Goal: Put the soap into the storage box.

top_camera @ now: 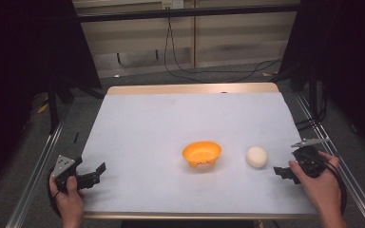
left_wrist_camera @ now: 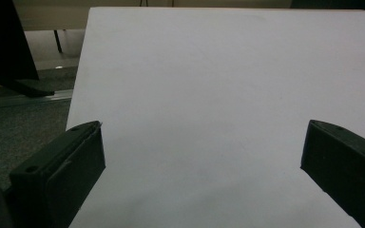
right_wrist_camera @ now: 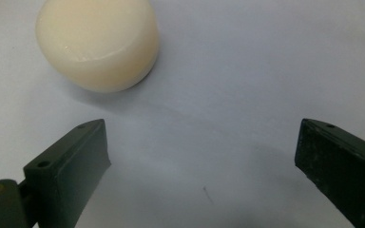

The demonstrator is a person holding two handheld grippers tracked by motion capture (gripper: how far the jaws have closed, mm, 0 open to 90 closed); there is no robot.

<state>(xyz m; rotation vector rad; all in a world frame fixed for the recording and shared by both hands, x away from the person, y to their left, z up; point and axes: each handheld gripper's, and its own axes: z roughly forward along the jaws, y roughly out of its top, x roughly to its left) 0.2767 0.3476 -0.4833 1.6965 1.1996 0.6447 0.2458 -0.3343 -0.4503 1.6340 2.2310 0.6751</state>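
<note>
The right gripper (top_camera: 285, 172), jaws spread and empty, sits just beside the white puck (top_camera: 257, 156) near the surface's right edge, far nearer than the equally spread left gripper (top_camera: 95, 174).

The bench (top_camera: 138, 128) is covered in plain pale white, with a light wooden edge showing at the far side. The bowl (top_camera: 202, 154) is bright orange. The round block (top_camera: 257, 156) is creamy off-white and unpatterned. Each hand-held gripper, left (top_camera: 91, 176) and right (top_camera: 285, 172), is black, topped by a grey plate.
</note>
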